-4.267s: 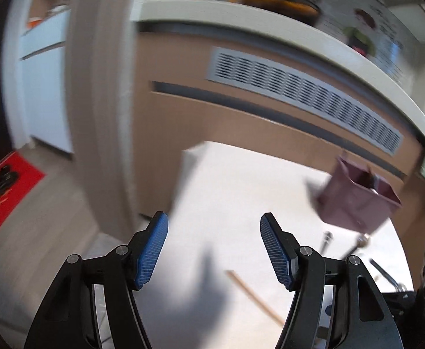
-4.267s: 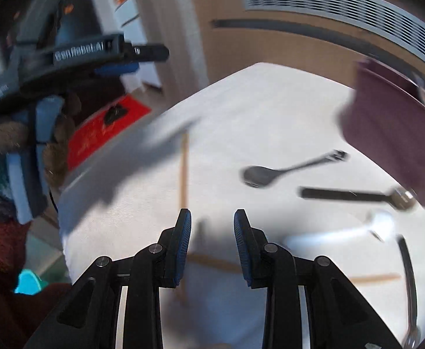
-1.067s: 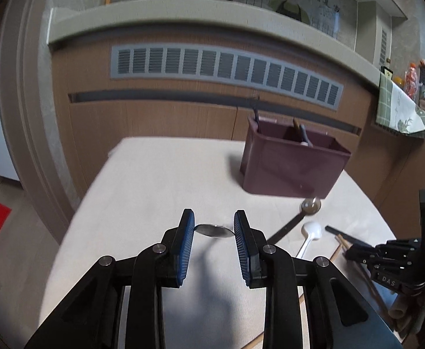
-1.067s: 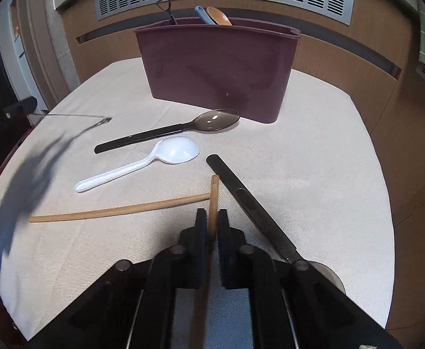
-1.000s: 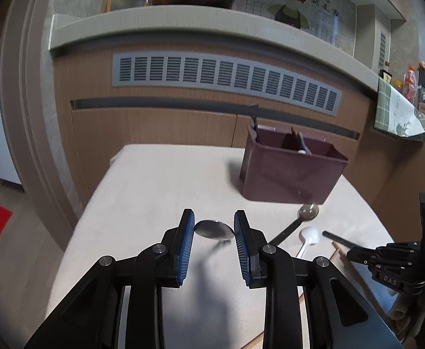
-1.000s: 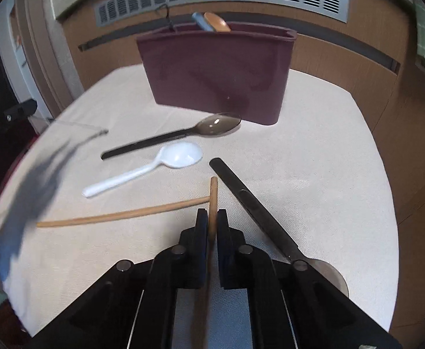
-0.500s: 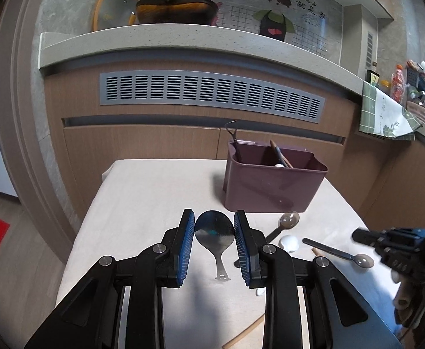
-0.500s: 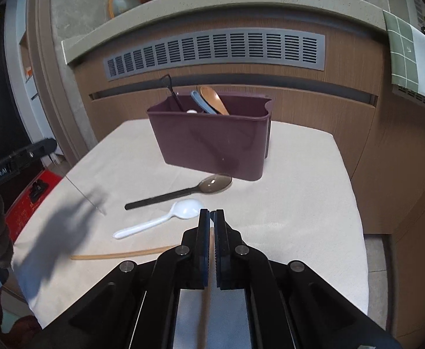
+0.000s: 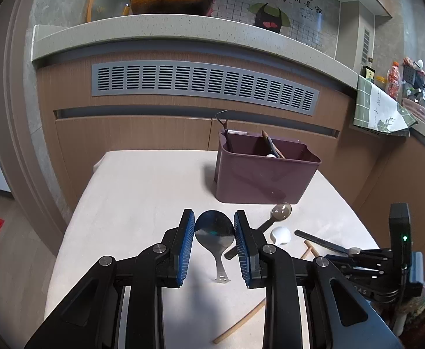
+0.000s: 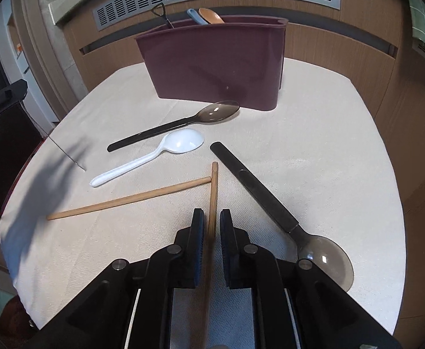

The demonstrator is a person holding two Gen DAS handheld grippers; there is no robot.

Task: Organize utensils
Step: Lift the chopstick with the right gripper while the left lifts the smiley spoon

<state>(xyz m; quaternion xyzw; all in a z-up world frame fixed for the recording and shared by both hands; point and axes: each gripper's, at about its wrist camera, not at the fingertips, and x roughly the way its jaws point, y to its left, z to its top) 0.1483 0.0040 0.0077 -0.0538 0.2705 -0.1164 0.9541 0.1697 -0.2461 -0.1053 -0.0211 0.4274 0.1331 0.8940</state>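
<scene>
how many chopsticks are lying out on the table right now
2: one chopstick between the right gripper's opening jaws, the other chopstick lying crosswise to its left. More may hide in the bin.

- Left gripper [image 9: 214, 242]: tilted slightly downward, blue-padded jaws clamped on the bowl edges of a metal spoon [image 9: 214, 232].
- Right gripper [image 10: 211, 232]: pitched steeply downward, jaws opening, a wooden chopstick [image 10: 213, 197] between them.

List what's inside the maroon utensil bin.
Inside the maroon bin: a thin wire-loop handle, a light blue handle and a brown wooden spoon stick out above the rim. Their lower ends and the bin's floor are hidden by its wall.
</scene>
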